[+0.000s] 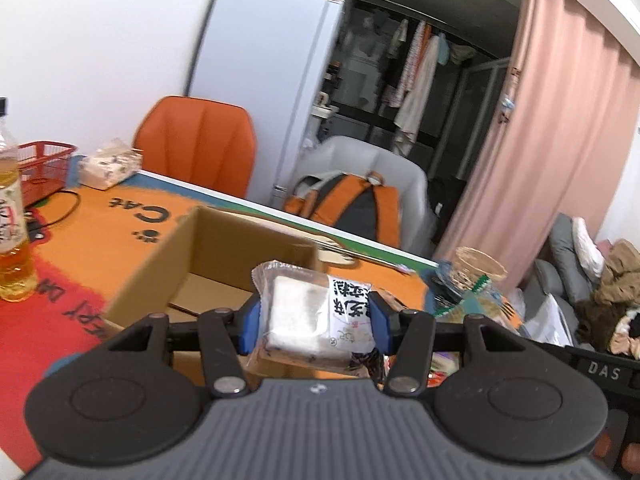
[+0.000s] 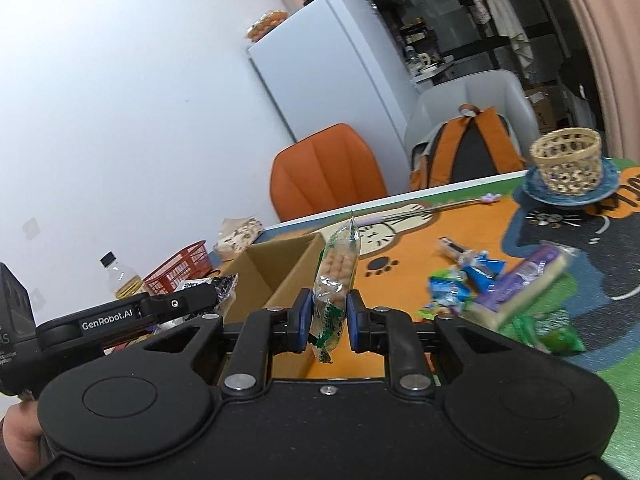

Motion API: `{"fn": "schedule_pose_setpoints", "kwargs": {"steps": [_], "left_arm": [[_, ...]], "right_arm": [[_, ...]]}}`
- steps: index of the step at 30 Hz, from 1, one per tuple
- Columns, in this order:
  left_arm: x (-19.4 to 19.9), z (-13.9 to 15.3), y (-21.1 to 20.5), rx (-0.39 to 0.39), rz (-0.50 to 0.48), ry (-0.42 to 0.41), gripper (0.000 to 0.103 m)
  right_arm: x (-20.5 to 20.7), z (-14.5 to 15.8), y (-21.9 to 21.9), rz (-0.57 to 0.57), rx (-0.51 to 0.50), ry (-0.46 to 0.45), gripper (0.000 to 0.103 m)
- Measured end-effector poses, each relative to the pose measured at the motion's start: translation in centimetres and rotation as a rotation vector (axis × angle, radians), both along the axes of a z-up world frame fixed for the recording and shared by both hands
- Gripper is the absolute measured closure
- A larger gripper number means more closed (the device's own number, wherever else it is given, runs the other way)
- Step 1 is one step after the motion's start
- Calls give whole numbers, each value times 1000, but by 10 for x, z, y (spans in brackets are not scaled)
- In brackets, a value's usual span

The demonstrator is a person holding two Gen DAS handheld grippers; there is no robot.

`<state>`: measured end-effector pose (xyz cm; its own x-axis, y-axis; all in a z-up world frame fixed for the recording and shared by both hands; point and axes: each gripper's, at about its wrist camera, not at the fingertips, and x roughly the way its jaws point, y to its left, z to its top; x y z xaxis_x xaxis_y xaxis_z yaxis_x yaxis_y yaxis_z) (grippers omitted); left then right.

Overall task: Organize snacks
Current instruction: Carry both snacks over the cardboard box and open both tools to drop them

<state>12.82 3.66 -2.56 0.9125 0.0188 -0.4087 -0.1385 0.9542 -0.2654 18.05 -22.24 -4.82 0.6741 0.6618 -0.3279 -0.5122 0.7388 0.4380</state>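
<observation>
My left gripper [image 1: 314, 320] is shut on a clear packet with a white cake and black printed label [image 1: 312, 312], held above the near edge of an open cardboard box [image 1: 224, 248]. My right gripper [image 2: 328, 320] is shut on a clear green-trimmed packet of small biscuits [image 2: 336, 276], held upright beside the same box [image 2: 280, 268]. The left gripper body [image 2: 120, 316] shows at the left of the right wrist view. A pile of loose snack packets [image 2: 500, 288] lies on the orange cat-print mat to the right.
A red plastic basket [image 1: 44, 168], a bottle of yellow drink [image 1: 12, 216] and a tissue pack [image 1: 108, 164] stand at the table's far left. A woven basket on a blue plate [image 2: 568, 164] stands at the far right. An orange chair [image 1: 200, 140] is behind the table.
</observation>
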Motion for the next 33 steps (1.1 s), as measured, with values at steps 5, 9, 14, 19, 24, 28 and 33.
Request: {"fn": "schedule_pose_setpoints", "kwargs": {"steps": [5,9,14,19,24,28,33], "left_arm": [[-1,0,25,-6,52,-9,50],[2,1,42,-16,94,-19,50],[-1,-1,61,-41,185,-57,50],[6,-4,77,-84,214,-53,45],[-2,-3,86,-106,205,-103,25],[-12,0,92,-83,235,-82,25],[-25,-1,100,-76,259,-51,25]], "right_arm": [[5,3,20,24,-8,0,83],[9,8,40,55,-30,1,83],[11,17,66,99,-63,-17,83],[11,23,89,130,-94,-32,83],[16,23,107,141,-107,-22,83],[16,23,122,163,-111,-18,83],[18,25,138,180,-100,-15,83]]}}
